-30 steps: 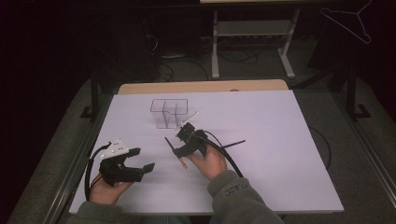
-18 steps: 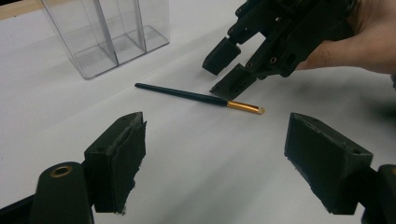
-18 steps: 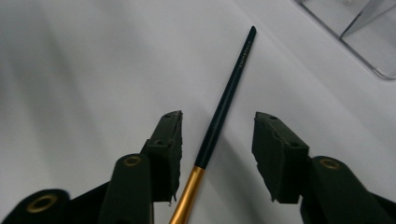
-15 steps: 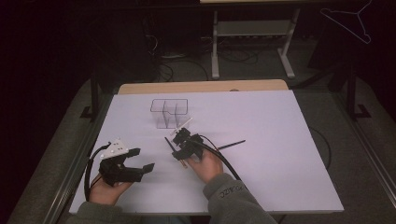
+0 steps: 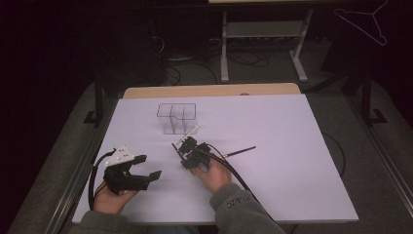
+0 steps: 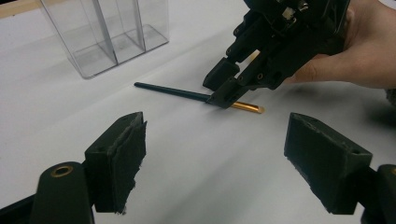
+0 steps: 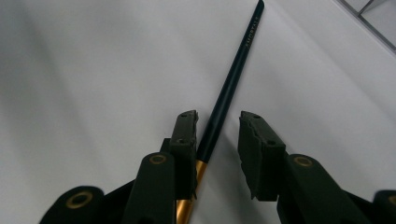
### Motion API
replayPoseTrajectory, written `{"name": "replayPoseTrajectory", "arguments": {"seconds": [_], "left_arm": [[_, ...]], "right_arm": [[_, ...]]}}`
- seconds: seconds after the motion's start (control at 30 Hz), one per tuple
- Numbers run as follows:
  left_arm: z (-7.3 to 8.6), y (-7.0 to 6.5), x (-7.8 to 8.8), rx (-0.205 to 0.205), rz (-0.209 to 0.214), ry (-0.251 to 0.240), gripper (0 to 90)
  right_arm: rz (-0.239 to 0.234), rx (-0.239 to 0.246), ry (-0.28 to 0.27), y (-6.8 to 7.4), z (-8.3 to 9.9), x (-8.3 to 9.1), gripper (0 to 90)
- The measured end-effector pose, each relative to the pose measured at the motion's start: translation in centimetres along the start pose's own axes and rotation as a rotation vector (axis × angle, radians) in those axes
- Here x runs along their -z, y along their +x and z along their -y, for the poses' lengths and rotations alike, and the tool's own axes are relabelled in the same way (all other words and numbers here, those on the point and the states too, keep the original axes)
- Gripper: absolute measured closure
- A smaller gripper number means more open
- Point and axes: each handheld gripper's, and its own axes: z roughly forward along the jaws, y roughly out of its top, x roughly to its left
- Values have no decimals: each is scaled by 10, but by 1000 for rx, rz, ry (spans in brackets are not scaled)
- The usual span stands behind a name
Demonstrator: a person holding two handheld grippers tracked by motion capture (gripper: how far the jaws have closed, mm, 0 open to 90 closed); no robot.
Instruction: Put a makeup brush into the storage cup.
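Two grippers are at work near the front of the white table top [image 5: 292, 161]. Nearest, at about seven o'clock in the high view, the left gripper [image 5: 143, 168] hangs with its jaws spread wide and nothing between them; in its own view they frame only bare white surface.

A little farther in, near the centre, the right gripper [image 7: 217, 140] is tipped down over a slim dark-green brush handle [image 7: 233, 79] with a gold ferrule [image 7: 187, 196]. Its jaws have just been closing, and the handle lies between them: it sits against the left pad (whether pressed or only brushing I cannot tell), while a clear gap remains to the right pad, so the grip is not yet made.

The brush lies flat on the table, pointing from the gripper toward roughly three o'clock in the high view [image 5: 241, 150].

Judging by its look, it is light, thin and stiff, with a smooth lacquered surface likely to slip or roll under the pads as they meet. The best hold is probably across the shaft just above the ferrule, where the jaws now sit, squeezed squarely so it does not pivot.

Farthest, at twelve o'clock from the right gripper, stands a clear plastic organiser [image 5: 177, 117] with upright compartments, apart from the brush and seemingly empty.
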Motion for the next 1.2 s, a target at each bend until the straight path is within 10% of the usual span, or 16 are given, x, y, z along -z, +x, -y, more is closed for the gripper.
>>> {"name": "replayPoseTrajectory", "arguments": {"seconds": [0.43,1.2], "left_arm": [[0,-1,-1,-3,0,1,205],[-1,0,1,-12,6,-2,207]], "right_arm": [[63,43,16,10,-1,-2,822],[-63,69,-16,-8,0,23,827]]}}
